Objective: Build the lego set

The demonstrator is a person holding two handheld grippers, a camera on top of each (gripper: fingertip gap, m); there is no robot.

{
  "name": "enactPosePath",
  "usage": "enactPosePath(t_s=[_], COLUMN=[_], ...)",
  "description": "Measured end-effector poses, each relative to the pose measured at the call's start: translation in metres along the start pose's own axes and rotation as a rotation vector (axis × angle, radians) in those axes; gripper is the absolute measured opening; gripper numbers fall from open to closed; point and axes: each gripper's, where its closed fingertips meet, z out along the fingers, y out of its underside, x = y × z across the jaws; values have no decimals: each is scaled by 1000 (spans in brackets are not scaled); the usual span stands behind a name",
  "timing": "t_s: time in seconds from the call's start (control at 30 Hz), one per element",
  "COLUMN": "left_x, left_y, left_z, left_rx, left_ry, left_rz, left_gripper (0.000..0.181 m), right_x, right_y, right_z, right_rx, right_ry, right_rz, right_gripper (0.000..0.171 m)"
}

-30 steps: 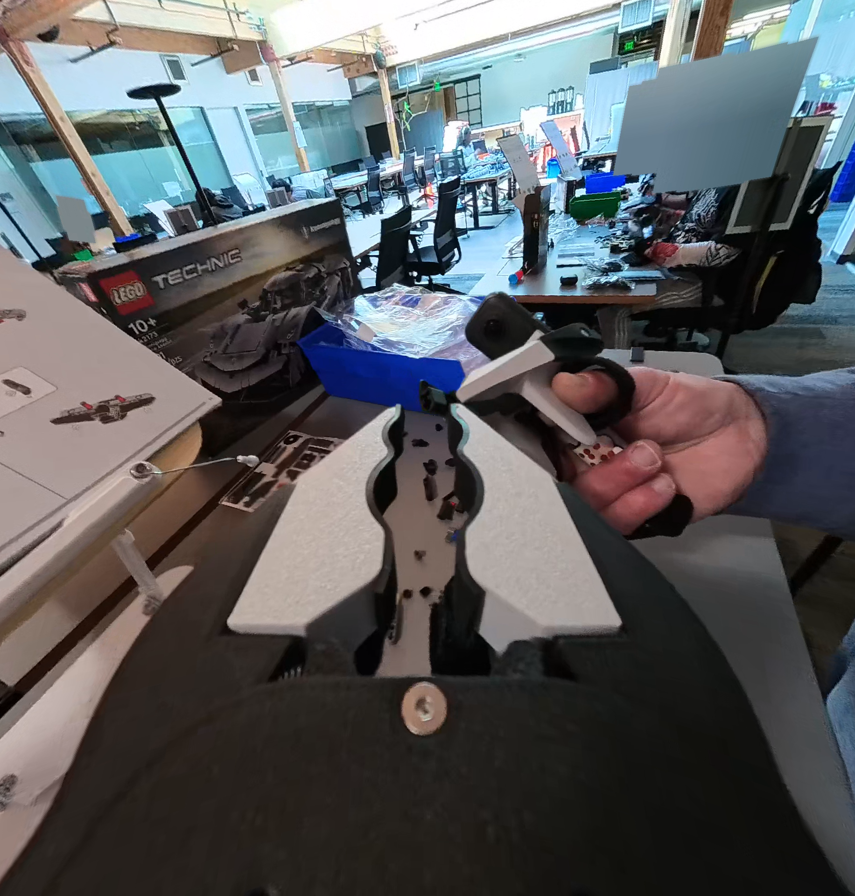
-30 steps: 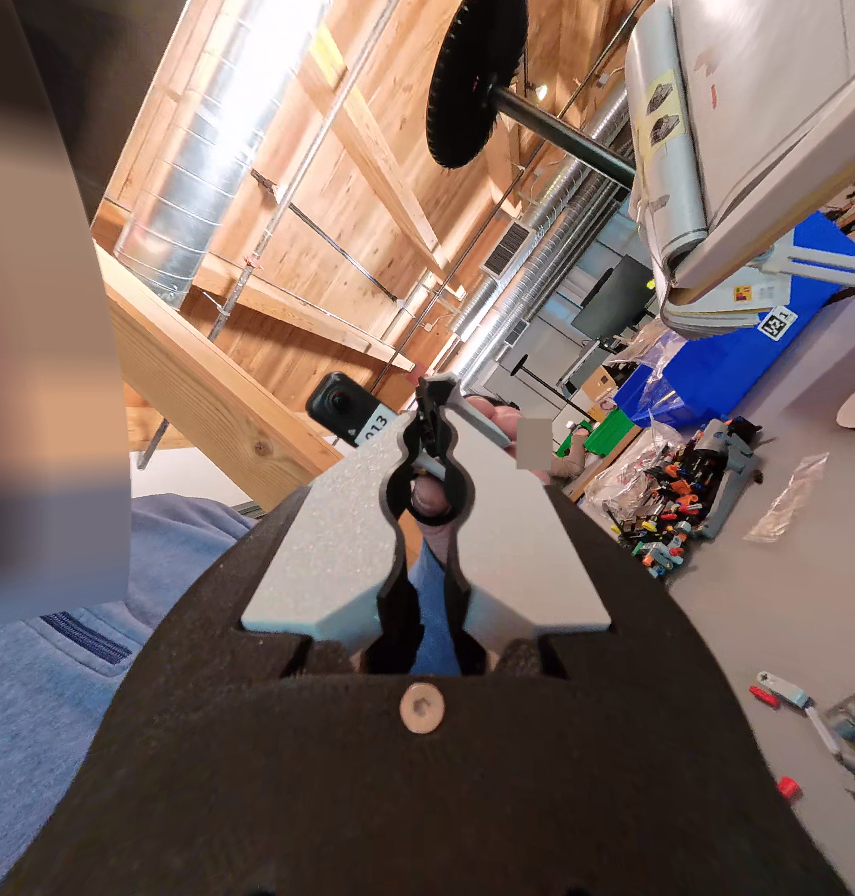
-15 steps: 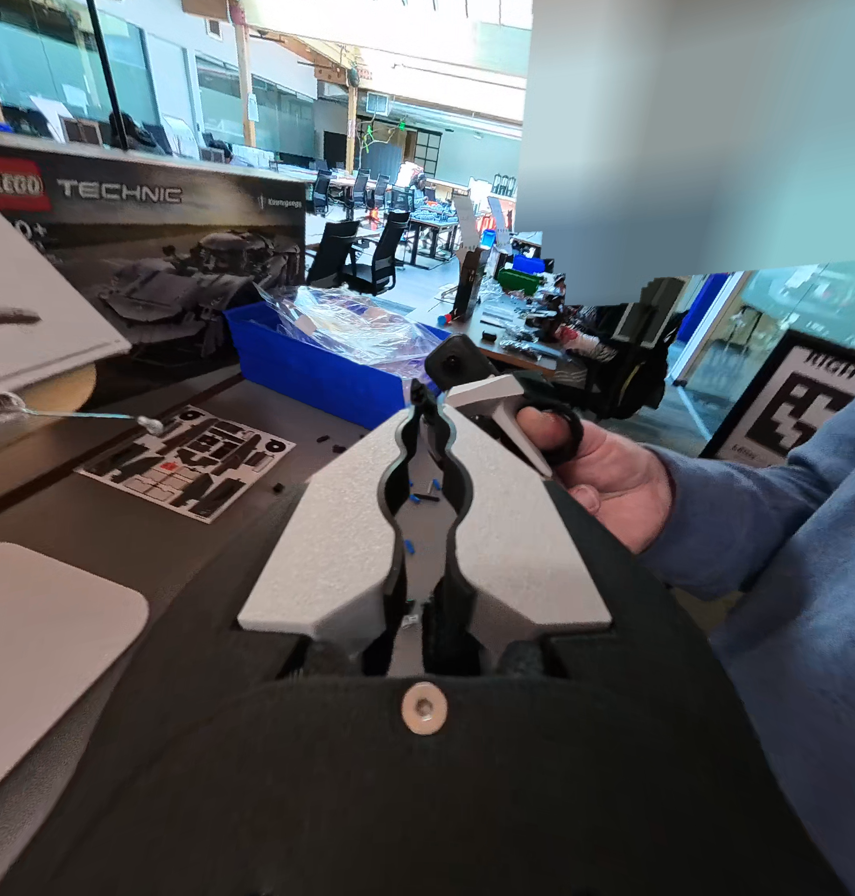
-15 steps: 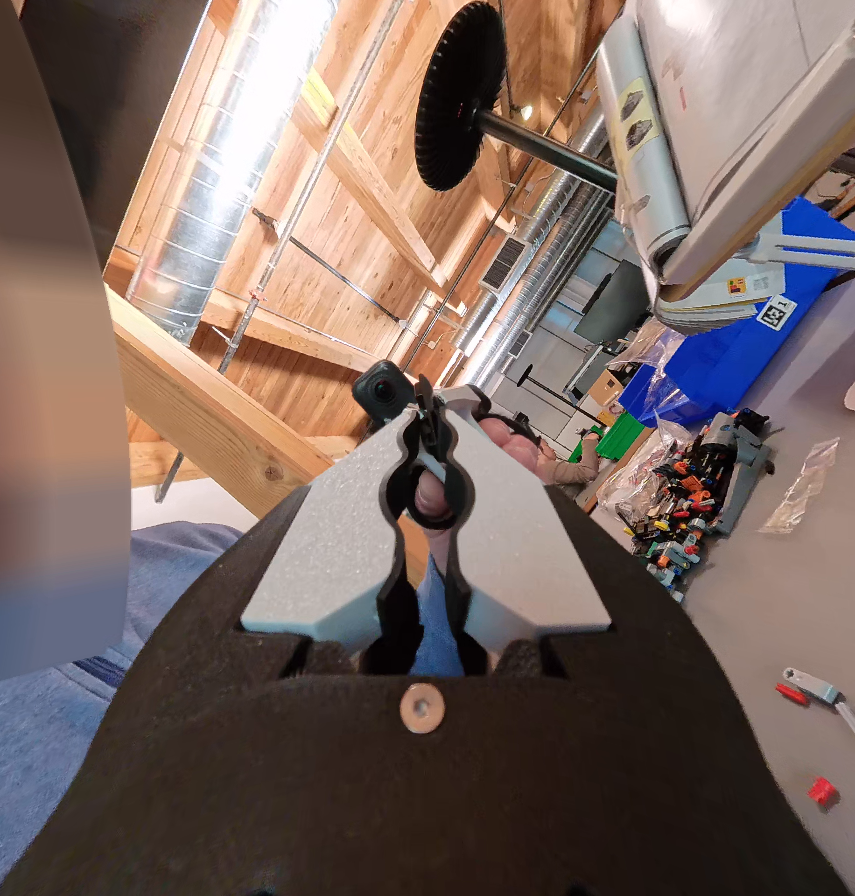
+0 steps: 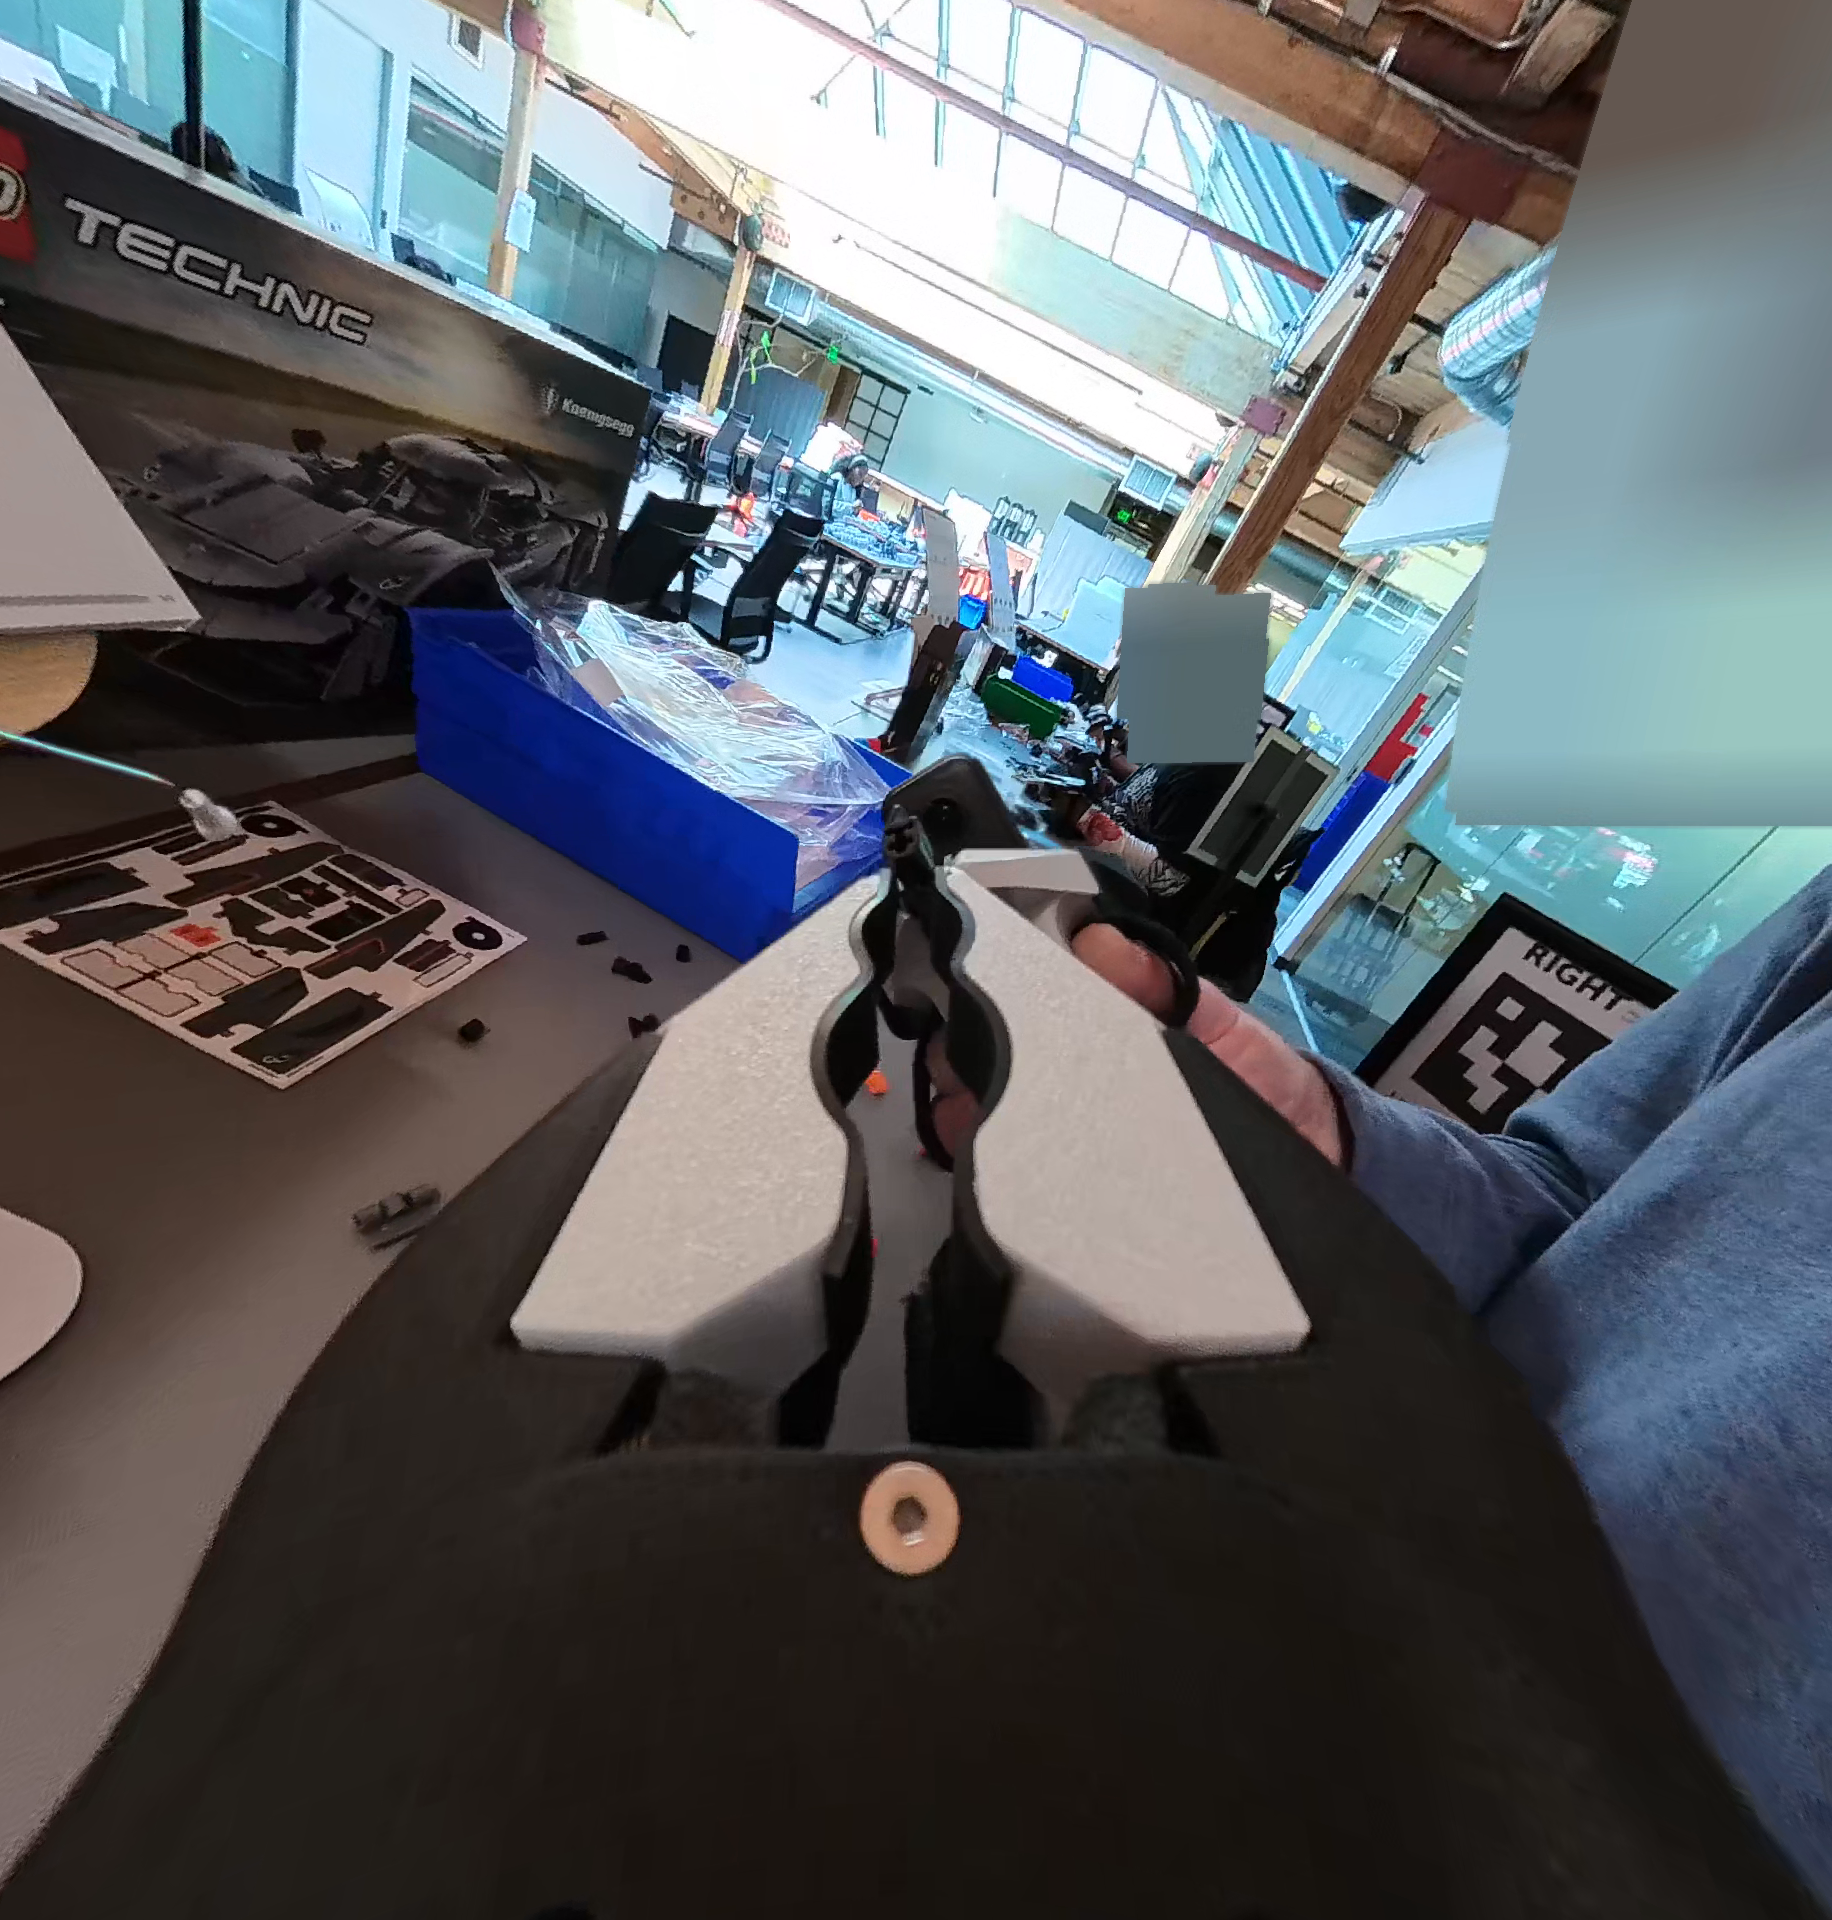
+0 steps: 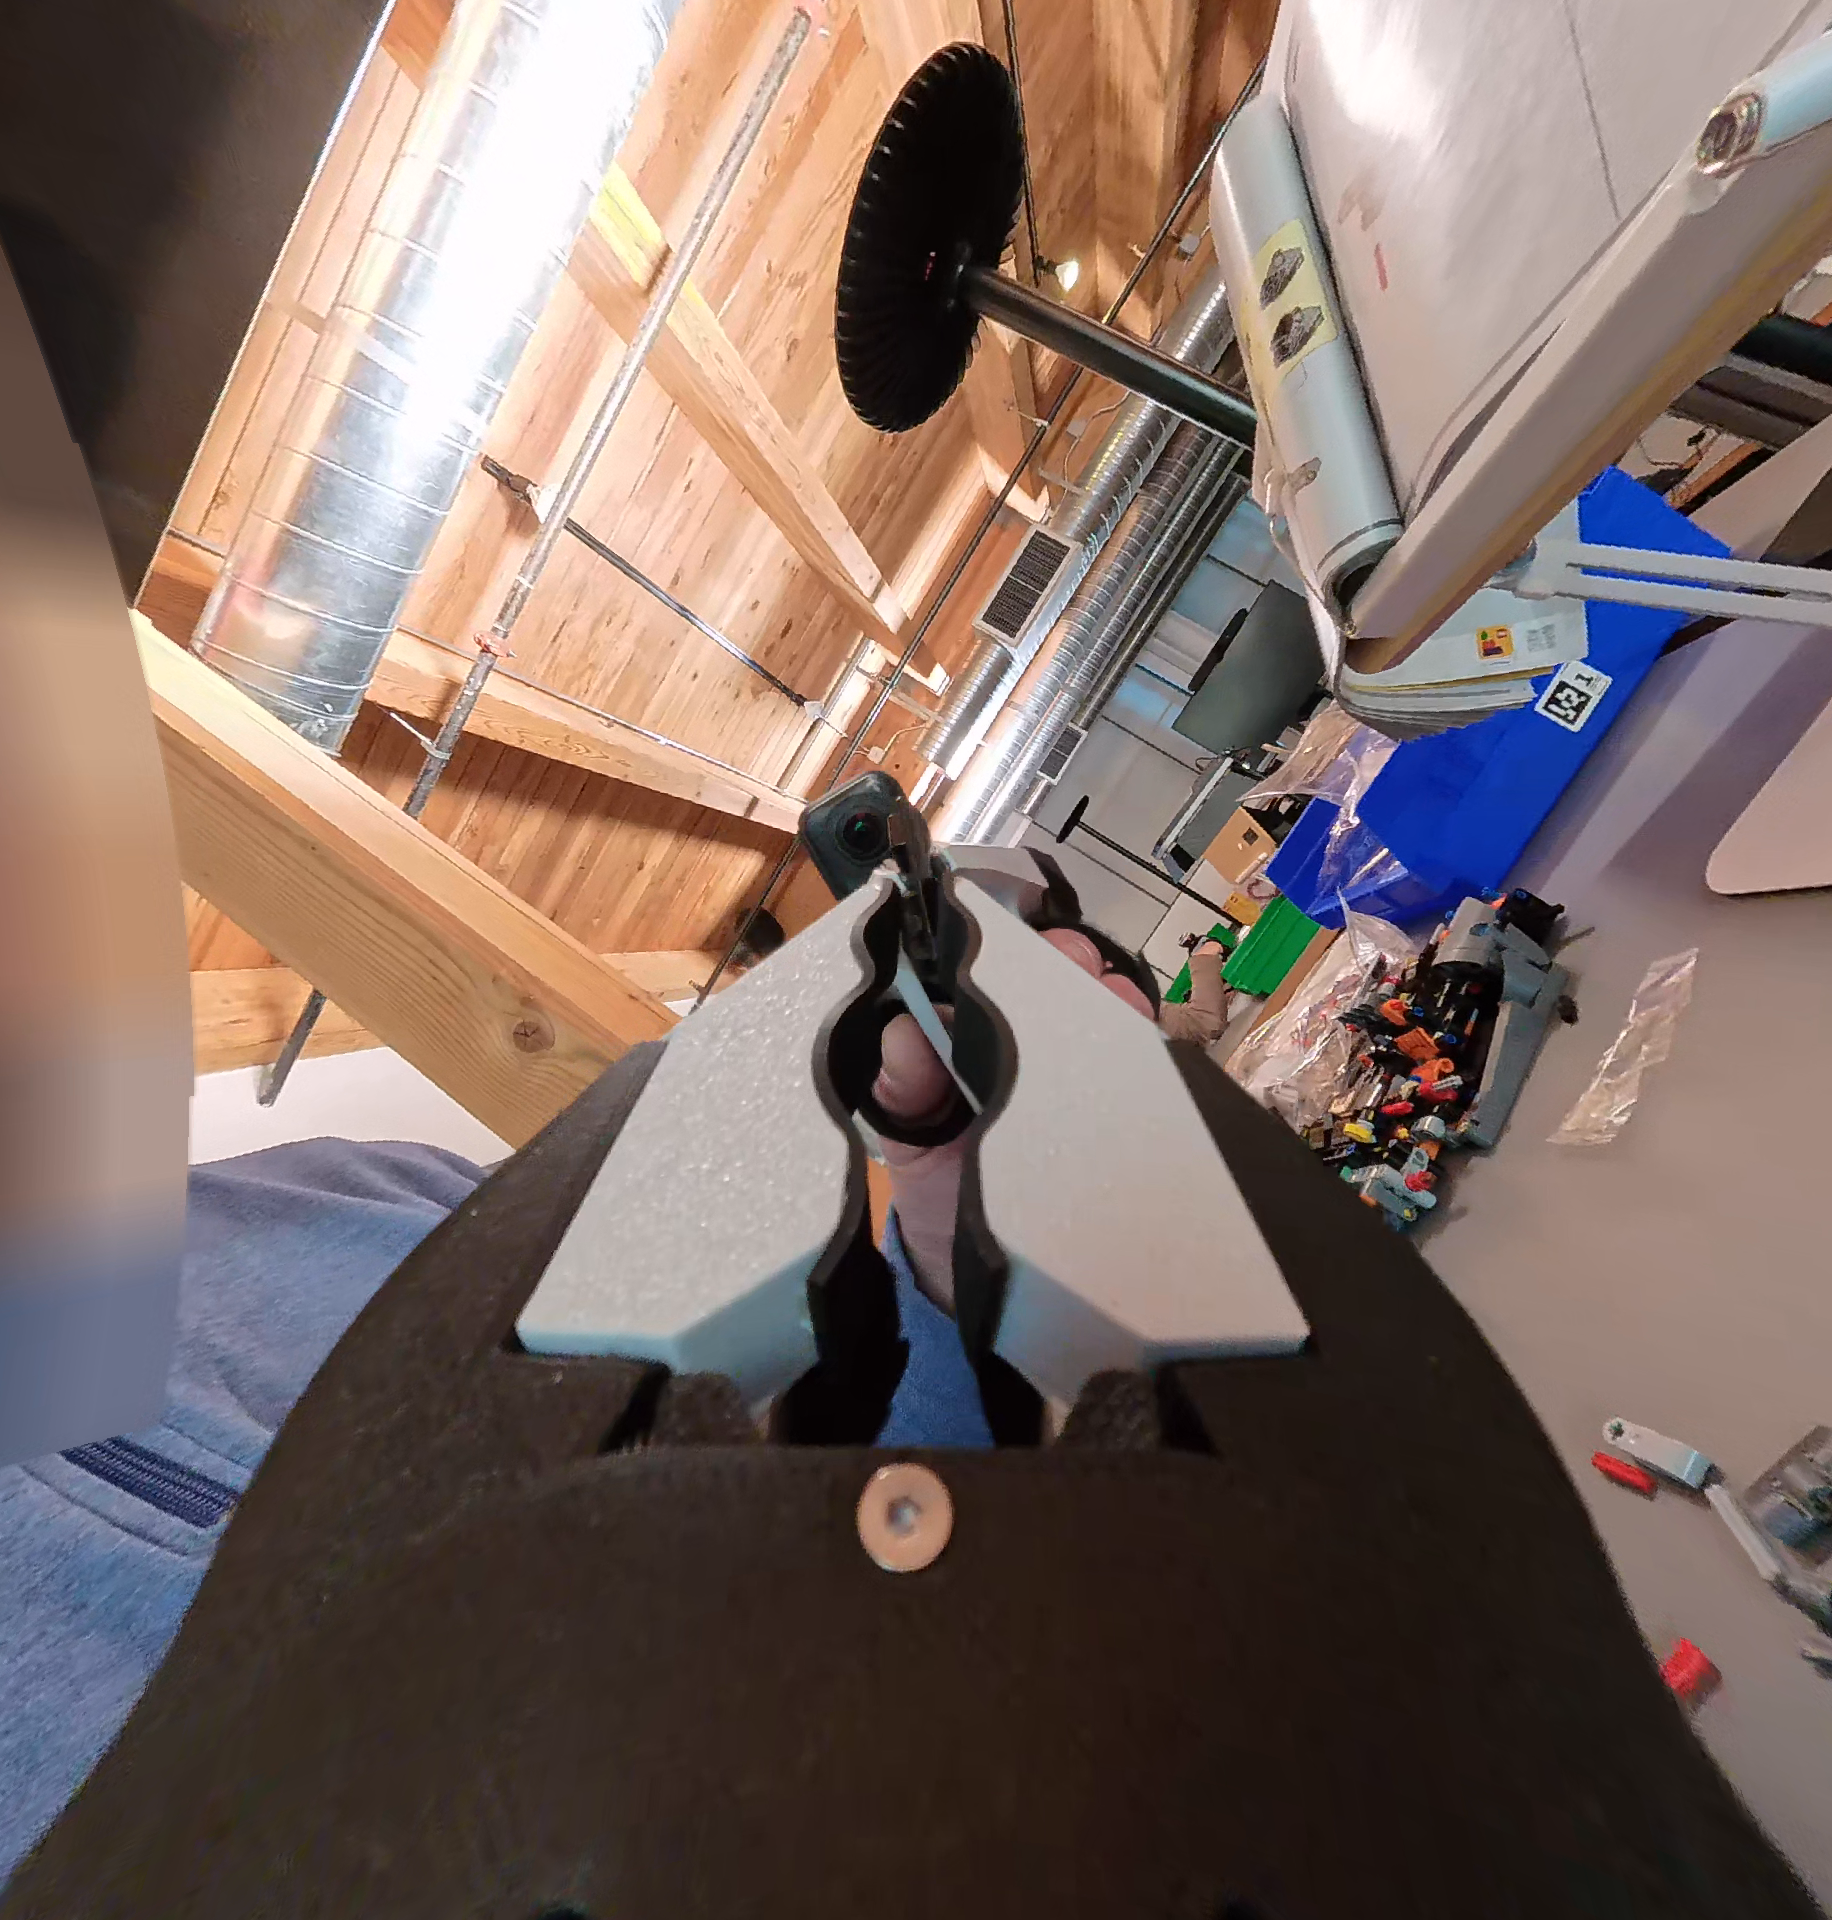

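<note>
My left gripper (image 5: 910,868) is lifted above the grey table (image 5: 143,1195), and its tips are closed on a small black lego part (image 5: 901,834). My right gripper (image 6: 917,883) faces it tip to tip, shut on a small black lego part (image 6: 922,906). Each gripper's camera shows just beyond the other's tips. I cannot tell whether they grip one part or two joined parts. A pile of coloured lego pieces (image 6: 1400,1060) and a grey assembly (image 6: 1504,997) lie on the table at the right.
A sticker sheet (image 5: 237,935), loose black pins (image 5: 631,971) and a grey piece (image 5: 398,1210) lie on the table. A blue bin (image 5: 621,790) with plastic bags and the set's box (image 5: 299,457) stand behind. The instruction booklet (image 6: 1463,312) sits on a stand. Red and grey parts (image 6: 1660,1465) lie near the right edge. Less than 4 cm separates the two grippers' tips. The grey assembly (image 6: 1504,997) is about 35 cm from both grippers' fingertips.
Both grippers have tilted upward and stayed tip to tip, still closed. The left view has swung right, so the sticker sheet and bin have slid left.
</note>
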Motion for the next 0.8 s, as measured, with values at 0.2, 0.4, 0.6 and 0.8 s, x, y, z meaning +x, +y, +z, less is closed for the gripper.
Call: enactPosePath(t_s=[0.2, 0.4, 0.6, 0.8], left_x=[-7, -2, -4, -20], left_y=[-8, -4, -4, -4], left_z=[-5, -1, -1, -3], left_rx=[35, 34, 35, 95], left_ry=[-4, 57, 50, 20], left_rz=[-59, -136, -183, -384], left_gripper=[17, 12, 5, 5], right_x=[-1, 1, 4, 11], right_y=[0, 7, 5, 5], right_z=[-1, 2, 3, -6], right_rx=[-13, -47, -36, -73], right_ry=[-6, -2, 41, 185], right_rz=[-9, -18, -54, -268], right_gripper=[3, 3, 4, 21])
